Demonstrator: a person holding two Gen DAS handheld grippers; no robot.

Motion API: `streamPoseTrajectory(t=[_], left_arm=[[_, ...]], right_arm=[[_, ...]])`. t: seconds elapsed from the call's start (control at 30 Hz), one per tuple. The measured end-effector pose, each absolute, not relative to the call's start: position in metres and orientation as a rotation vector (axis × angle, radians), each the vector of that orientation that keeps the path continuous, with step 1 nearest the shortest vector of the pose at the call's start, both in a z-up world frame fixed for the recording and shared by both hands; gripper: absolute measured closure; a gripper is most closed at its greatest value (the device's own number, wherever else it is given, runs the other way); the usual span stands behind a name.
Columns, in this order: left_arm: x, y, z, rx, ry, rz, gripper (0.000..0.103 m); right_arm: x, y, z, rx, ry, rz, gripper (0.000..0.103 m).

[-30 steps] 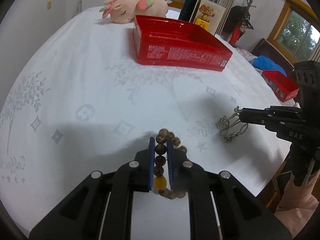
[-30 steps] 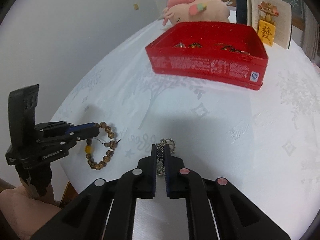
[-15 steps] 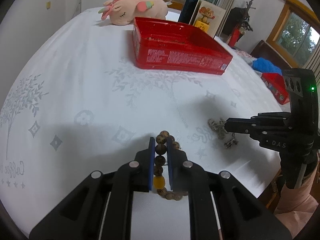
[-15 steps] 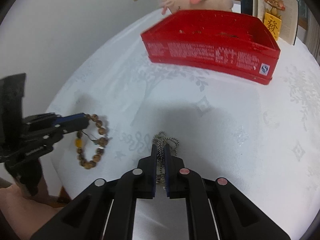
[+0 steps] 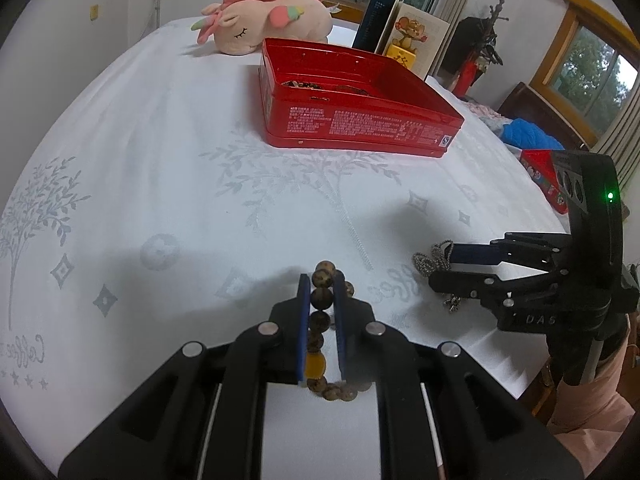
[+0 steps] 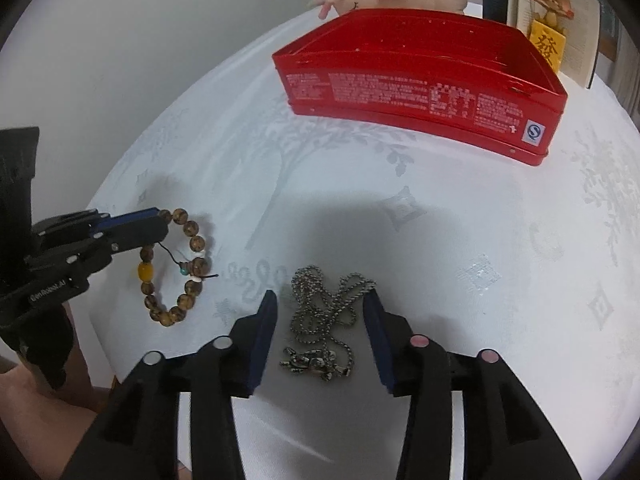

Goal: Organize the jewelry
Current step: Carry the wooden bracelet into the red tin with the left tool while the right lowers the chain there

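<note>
So the red tin is the landmark here; both pieces sit well in front of it on the white tablecloth. The left gripper is pinched narrow on the wooden bead bracelet, clamping one side of the loop while the rest lies on the cloth. The right gripper is opening, and the silver chain necklace lies bunched between its jaws, with no pad pressing on it. My worry: that chain is a loose tangle, so a grab might catch only a strand and trail the pendant, snagging the tin's rim. The bracelet could also slip, since only a few beads are gripped.
</note>
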State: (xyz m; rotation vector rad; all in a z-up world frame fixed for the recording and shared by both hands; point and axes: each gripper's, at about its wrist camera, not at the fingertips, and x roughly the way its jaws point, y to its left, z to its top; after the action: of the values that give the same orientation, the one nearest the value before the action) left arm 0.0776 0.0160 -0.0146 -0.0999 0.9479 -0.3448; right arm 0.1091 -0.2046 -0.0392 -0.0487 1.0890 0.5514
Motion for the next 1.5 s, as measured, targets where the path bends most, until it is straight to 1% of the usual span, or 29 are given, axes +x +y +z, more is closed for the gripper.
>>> streamPoseTrajectory(t=[0.2,0.23,0.27,0.33,0.37,0.4,0.6,0.83,1.17,1.5], left_arm=[[0.077,0.017,-0.015,-0.102,0.947,-0.347,0.093],[0.077,0.017,-0.015,-0.103,0.947,-0.350,0.093],[0.077,0.017,-0.015,-0.103,0.946,-0.353,0.093],[0.077,0.016,-0.014,-0.102,0.943,-0.358,0.093],[0.077,0.015,-0.013,-0.102,0.943,-0.363,0.093],[0.077,0.014,-0.013,-0.102,0.943,-0.367,0.093],[0.079,0.011,-0.012,-0.109,0.942,-0.372,0.093],[0.081,0.006,0.004,-0.110,0.902,-0.386,0.093],[0.088,-0.007,0.036,-0.091,0.830,-0.415,0.093],[0.113,-0.016,0.070,-0.096,0.772,-0.438,0.093]], right_arm=[[0.099,-0.191,-0.043,-0.193,1.042,0.519,0.058],[0.097,-0.190,-0.044,-0.206,1.035,0.515,0.060],[0.097,-0.191,-0.044,-0.216,1.030,0.511,0.063],[0.097,-0.192,-0.044,-0.215,1.032,0.514,0.081],[0.097,-0.192,-0.044,-0.211,1.035,0.522,0.087],[0.096,-0.193,-0.043,-0.210,1.036,0.526,0.090],[0.106,-0.205,-0.038,-0.109,1.053,0.569,0.091],[0.110,-0.226,-0.002,-0.007,0.989,0.598,0.091],[0.108,-0.245,0.051,0.024,0.870,0.601,0.091],[0.129,-0.258,0.084,0.025,0.820,0.579,0.091]])
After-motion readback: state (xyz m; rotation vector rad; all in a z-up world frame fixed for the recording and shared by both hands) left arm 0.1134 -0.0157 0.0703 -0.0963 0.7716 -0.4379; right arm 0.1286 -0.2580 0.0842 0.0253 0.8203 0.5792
